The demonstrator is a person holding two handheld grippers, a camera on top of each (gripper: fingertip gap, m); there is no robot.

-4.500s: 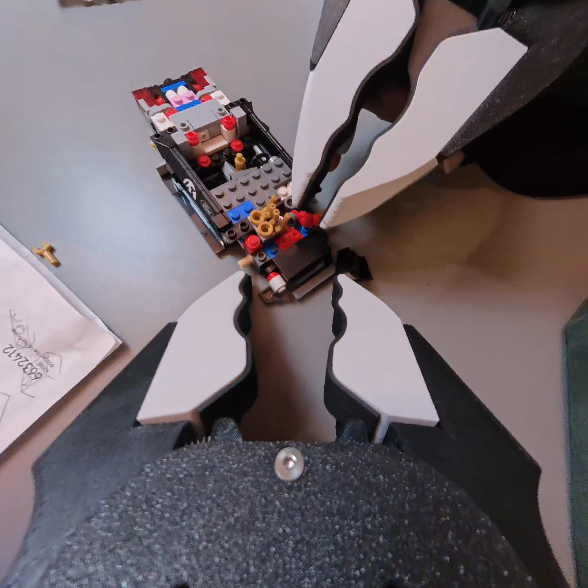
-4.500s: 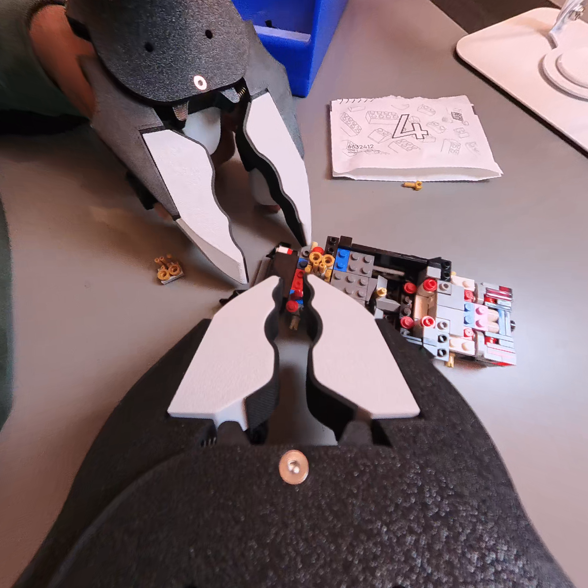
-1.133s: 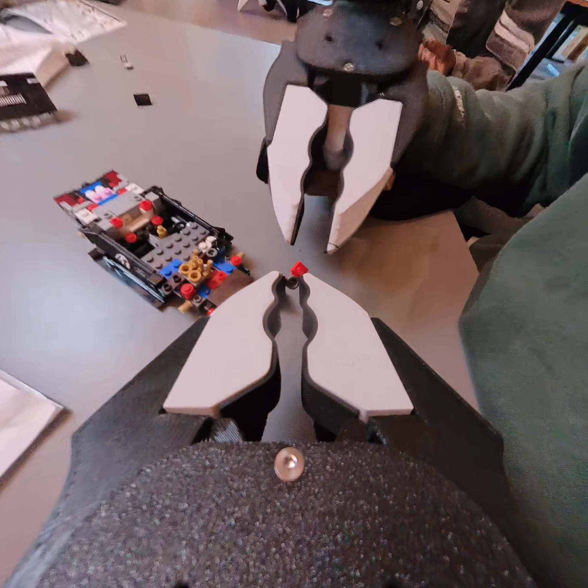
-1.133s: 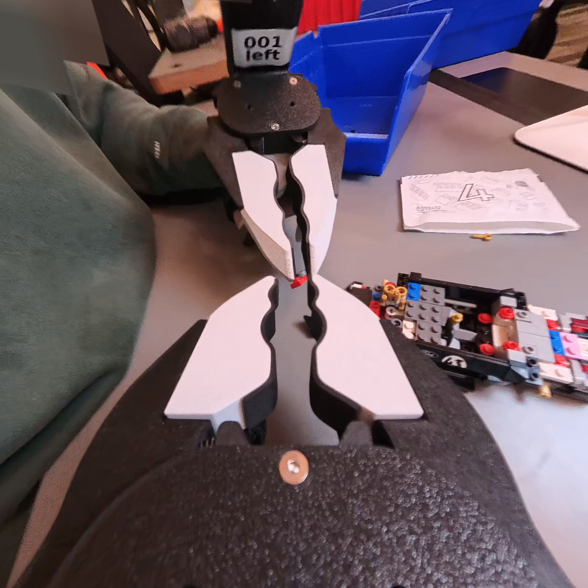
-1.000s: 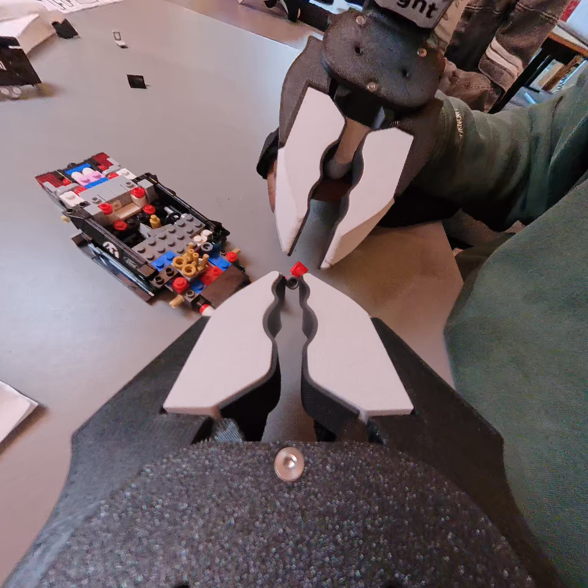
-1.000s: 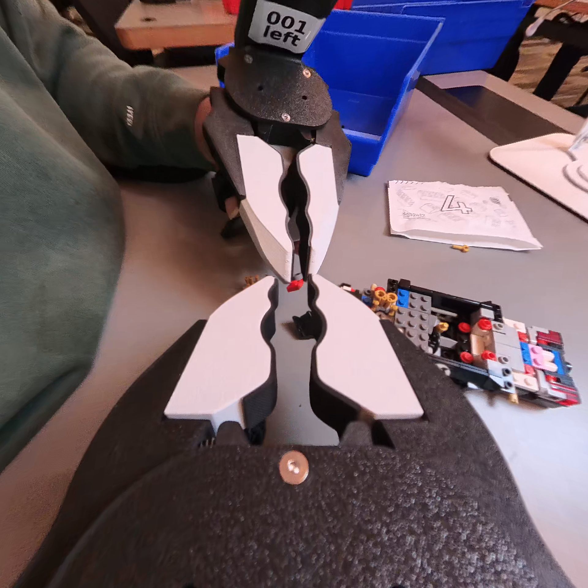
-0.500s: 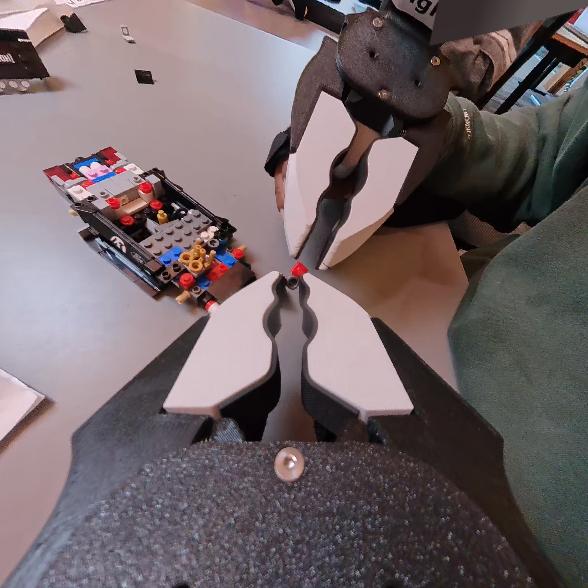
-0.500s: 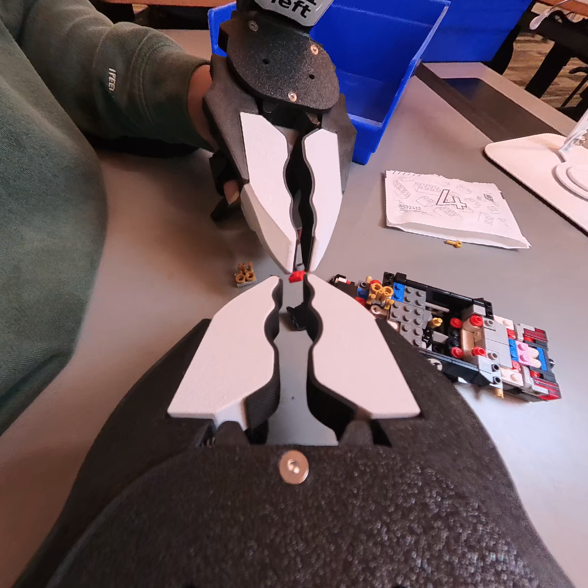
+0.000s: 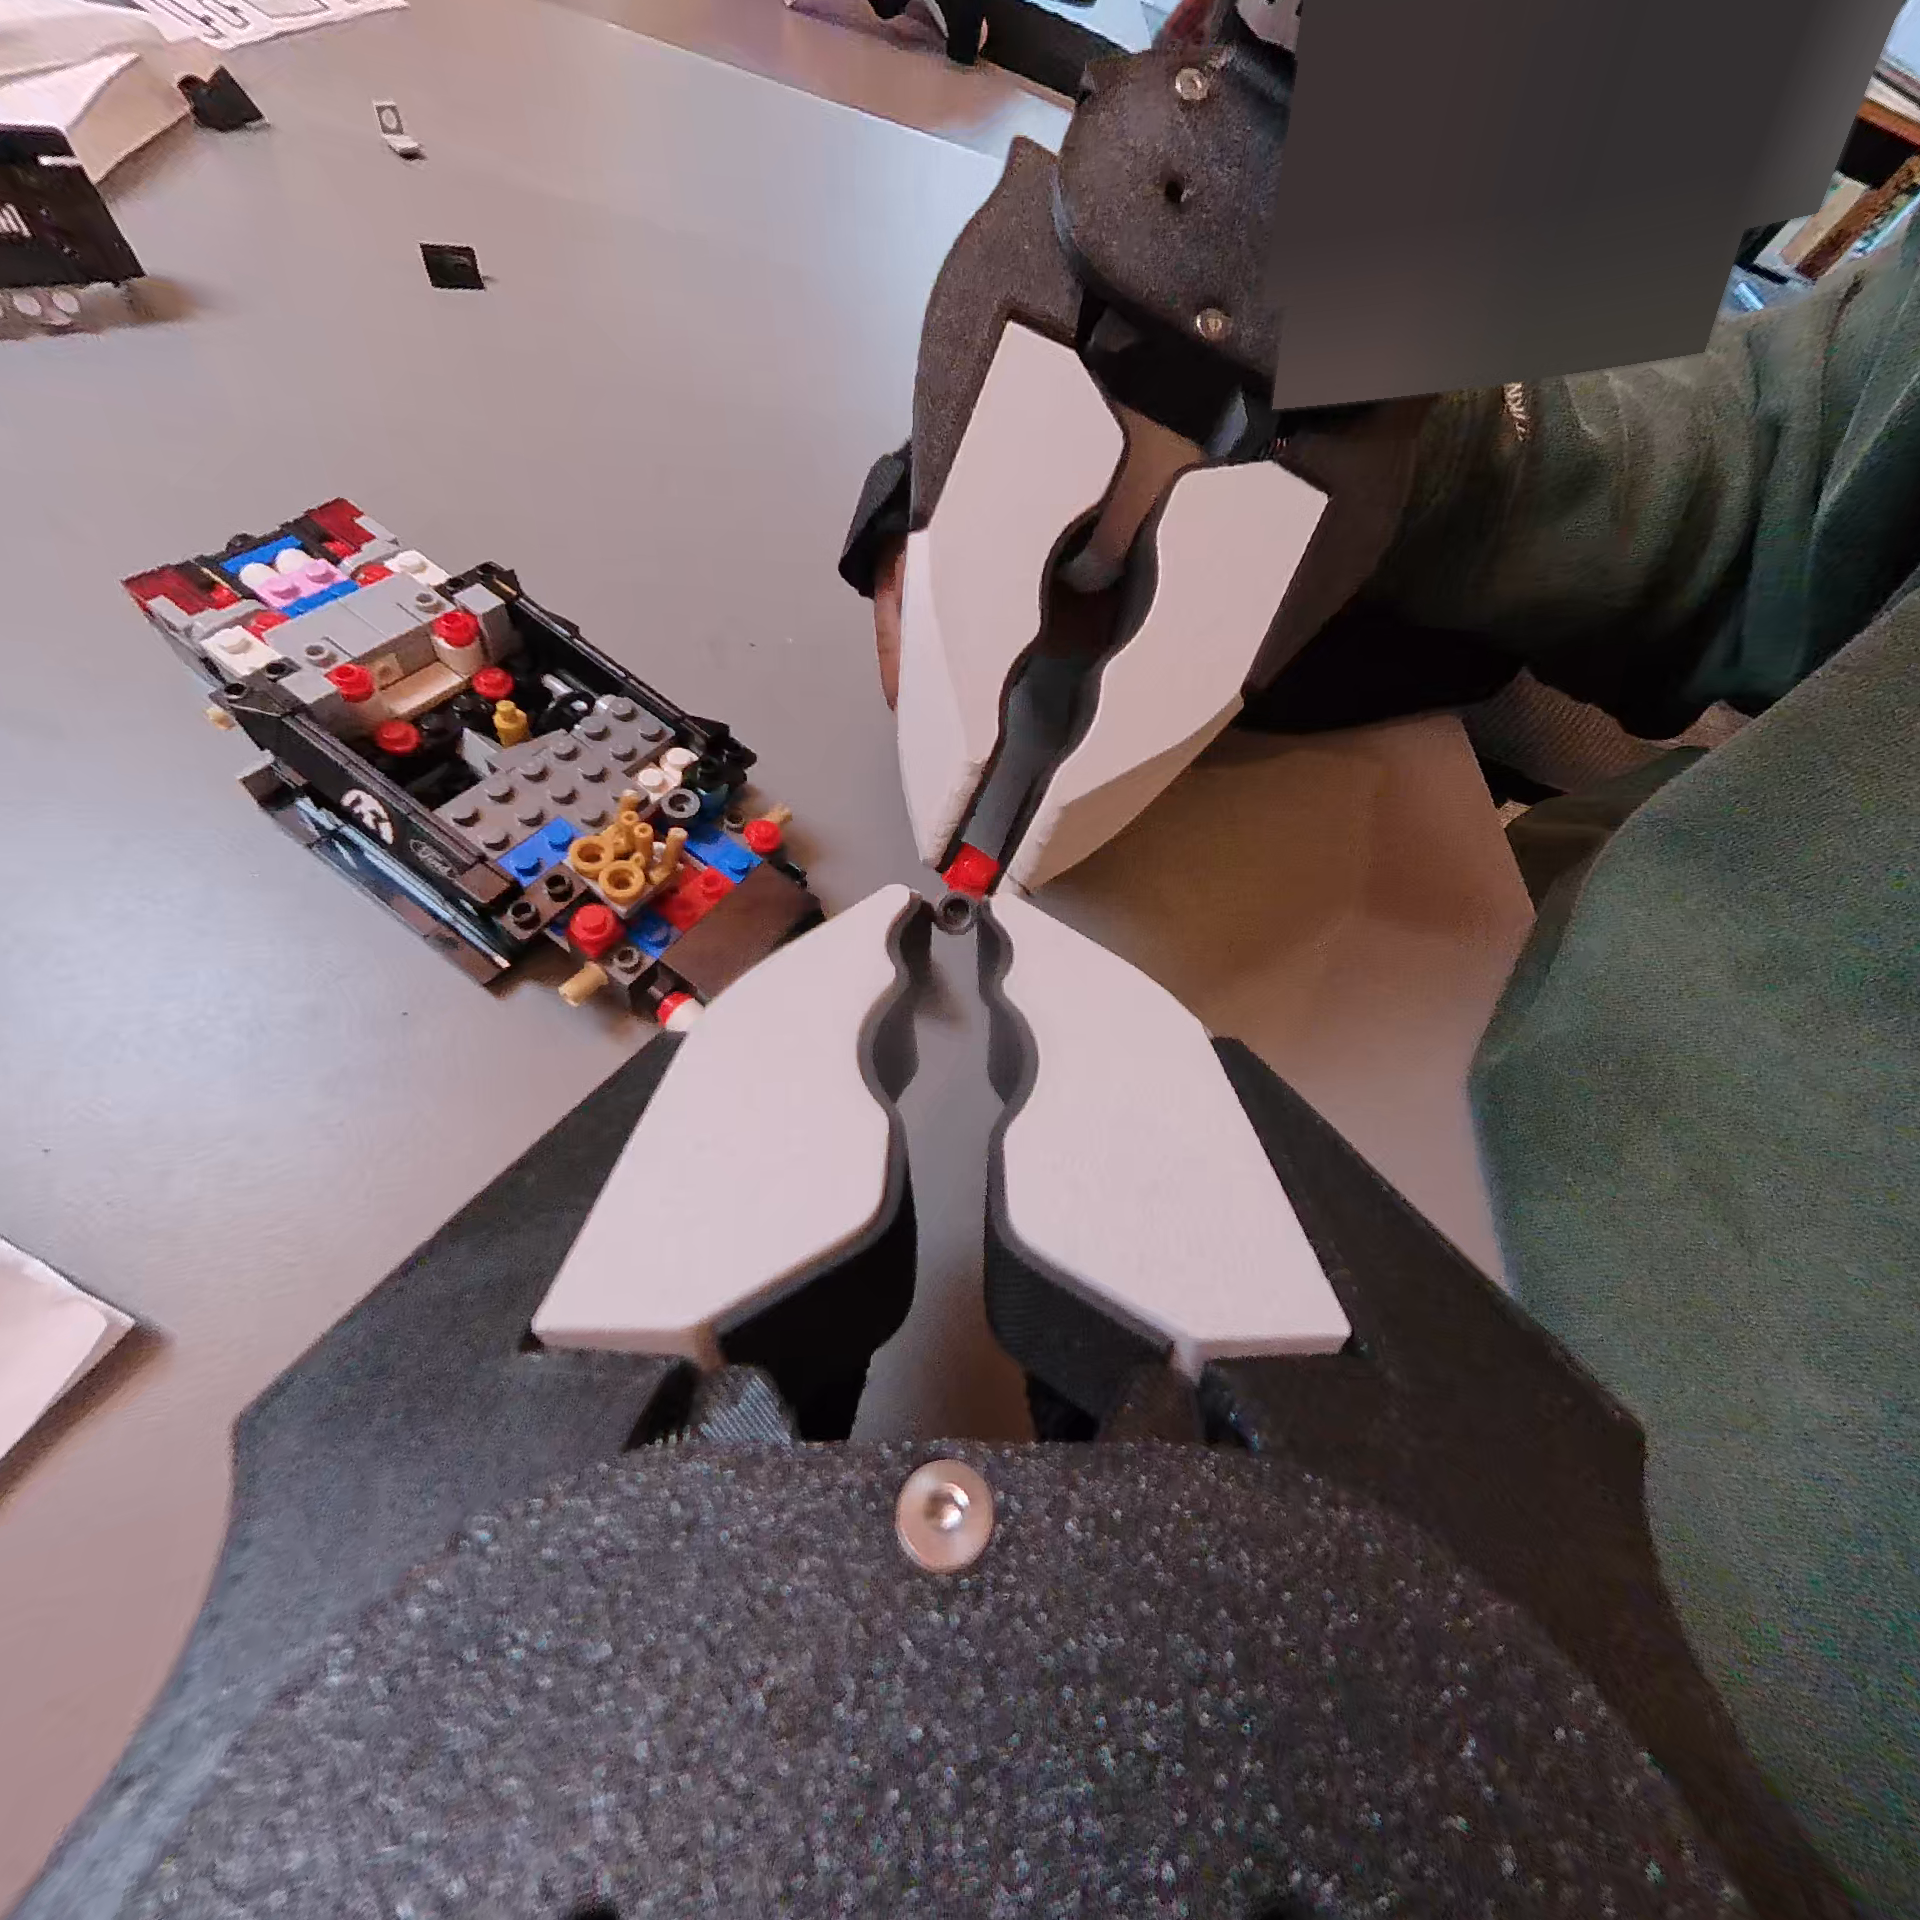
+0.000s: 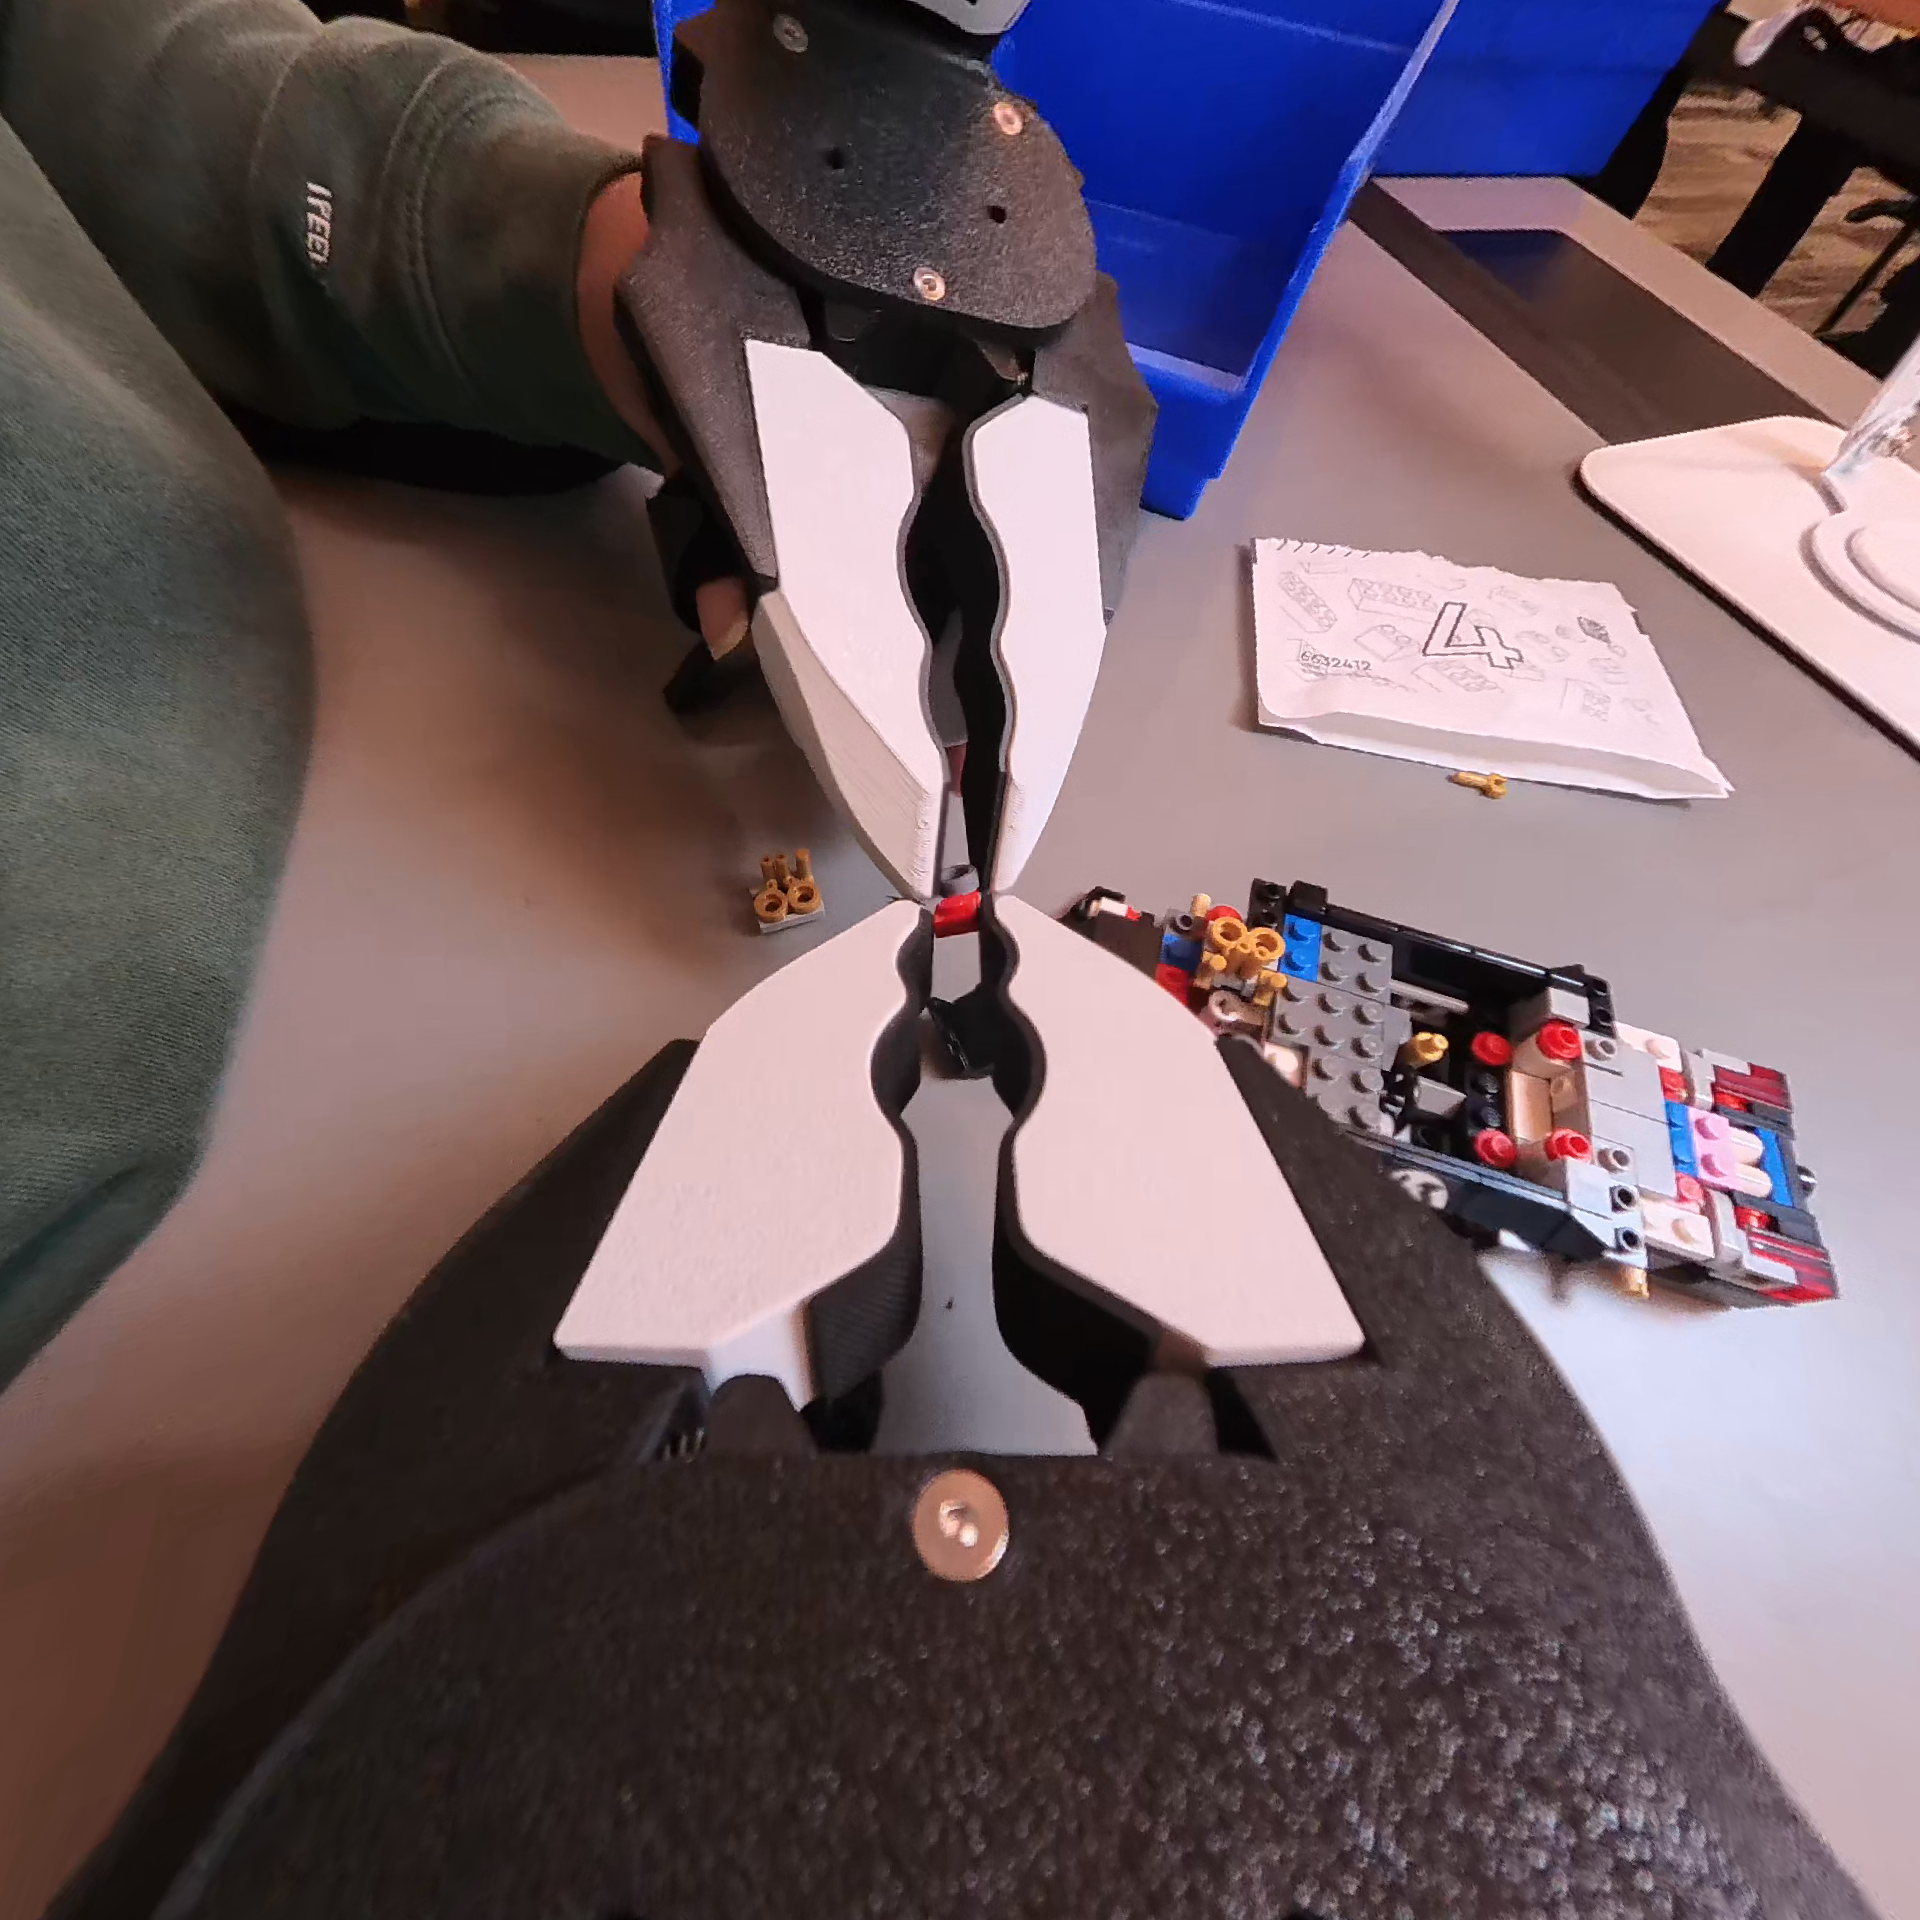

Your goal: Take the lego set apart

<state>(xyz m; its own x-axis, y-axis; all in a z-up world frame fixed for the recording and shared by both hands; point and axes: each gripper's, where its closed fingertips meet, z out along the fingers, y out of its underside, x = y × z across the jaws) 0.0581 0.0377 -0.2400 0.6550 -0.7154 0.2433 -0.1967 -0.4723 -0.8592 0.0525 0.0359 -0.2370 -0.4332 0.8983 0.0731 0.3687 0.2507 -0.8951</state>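
The part-stripped lego car point(image 9: 468, 769) lies on the grey table, left of both grippers; it also shows in the right wrist view point(image 10: 1455, 1091). My left gripper point(image 9: 954, 912) is shut on a small dark grey piece point(image 9: 956, 914) with a red piece point(image 9: 968, 864) on its end, held above the table. My right gripper point(image 10: 956, 920) meets it tip to tip and is shut on the red piece point(image 10: 954, 916). The left gripper point(image 10: 961, 881) comes in from the top of the right wrist view, and the right gripper point(image 9: 971, 871) from the top of the left wrist view.
A small gold and grey sub-assembly point(image 10: 787, 896) and a black piece point(image 10: 961, 1029) lie on the table near the tips. A paper bag point(image 10: 1455, 665), a gold pin point(image 10: 1481, 781), a blue bin point(image 10: 1195, 208) and a white tray point(image 10: 1766, 540) stand beyond. Green sleeves fill one side.
The right gripper has moved in toward the left gripper's tips and closed on the red piece. The left gripper stays shut on the small piece. The car has not moved.
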